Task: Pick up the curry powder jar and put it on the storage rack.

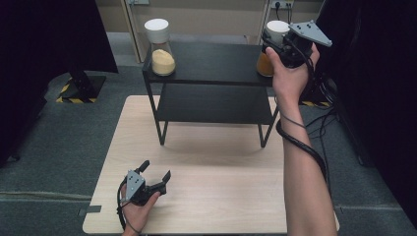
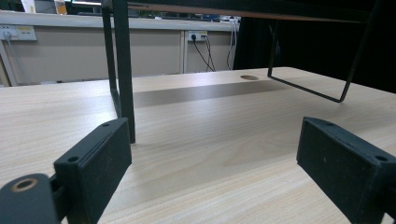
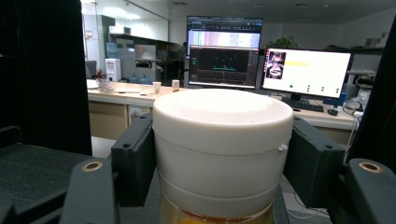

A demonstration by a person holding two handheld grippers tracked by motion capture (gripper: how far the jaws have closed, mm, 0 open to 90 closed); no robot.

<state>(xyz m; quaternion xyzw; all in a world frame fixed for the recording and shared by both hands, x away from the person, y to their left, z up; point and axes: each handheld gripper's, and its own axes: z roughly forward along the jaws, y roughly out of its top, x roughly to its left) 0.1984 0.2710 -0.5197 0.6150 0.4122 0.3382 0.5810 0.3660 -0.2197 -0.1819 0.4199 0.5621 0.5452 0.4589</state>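
A: What stands on the table [image 1: 206,162]?
B: A black rack [image 1: 211,64], a jar [image 1: 161,46] at its top left, another jar [image 3: 222,149] at its top right.
A: And the right gripper [image 1: 275,42]?
B: Jaws flank that jar's white lid; contact unclear.
A: The left gripper [image 1: 155,172]?
B: Low over the table, jaws wide apart, holding nothing.

No words or numbers can be read anywhere. The two computer screens [image 3: 224,51] in the right gripper view glow with colored lines and shapes, but the writing on them is too small and blurry to make out. A yellow sticker [image 2: 24,32] sits on the wall in the left gripper view, and its print is too tiny to read.
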